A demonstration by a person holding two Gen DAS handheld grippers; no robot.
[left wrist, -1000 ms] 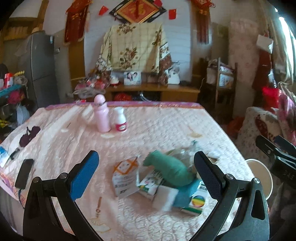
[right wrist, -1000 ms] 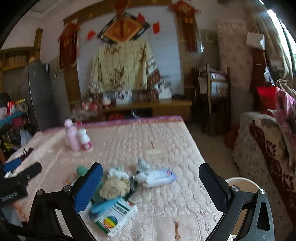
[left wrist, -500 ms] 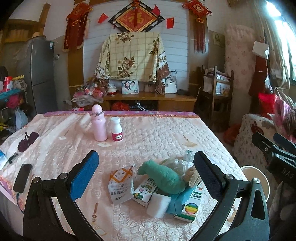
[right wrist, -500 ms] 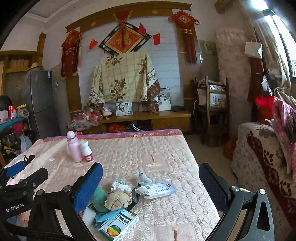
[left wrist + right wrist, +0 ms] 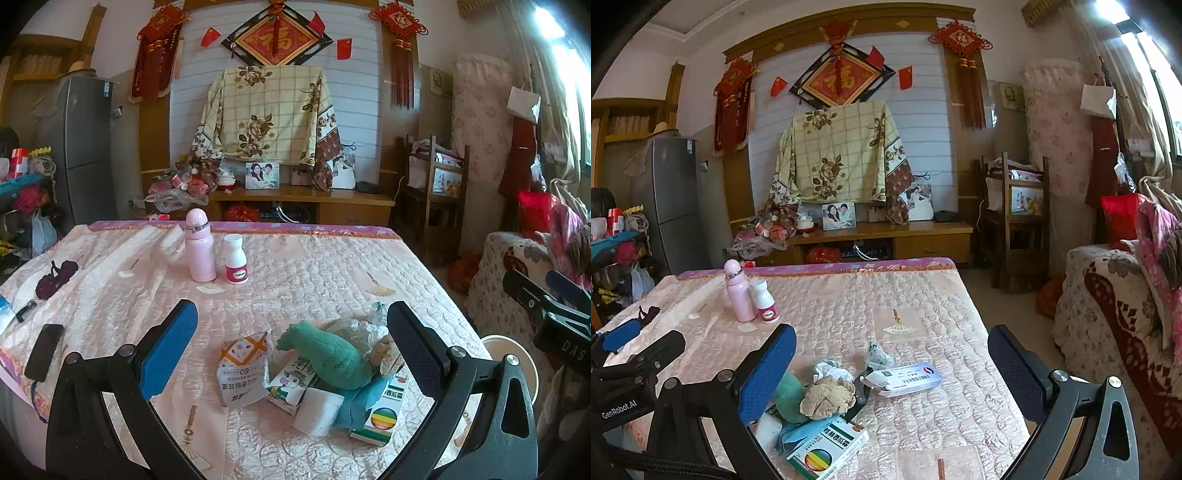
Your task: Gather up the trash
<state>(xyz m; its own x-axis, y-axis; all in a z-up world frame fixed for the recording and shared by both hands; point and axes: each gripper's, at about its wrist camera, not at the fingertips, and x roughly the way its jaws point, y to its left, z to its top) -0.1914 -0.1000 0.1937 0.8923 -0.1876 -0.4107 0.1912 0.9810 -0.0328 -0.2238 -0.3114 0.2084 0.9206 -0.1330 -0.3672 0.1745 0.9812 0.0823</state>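
Left gripper (image 5: pixel 290 345): fingers wide apart, nothing between them, hovering over the desk (image 5: pixel 314 266) above the trash pile at lower centre of frame

Right gripper (image 5: pixel 892 363): fingers wide apart, empty

Trash pile: green cloth (image 5: pixel 328 356) lying on a milk carton (image 5: pixel 291 382); orange-and-white packet (image 5: pixel 242 367) just left; rainbow-logo box (image 5: pixel 382 415) lower right; white pack (image 5: pixel 905 378) and crumpled tissue (image 5: pixel 827 397) centre of right view

Upper left of desk: pink bottle (image 5: pixel 199 245), white bottle (image 5: pixel 235 260), upright, side by side
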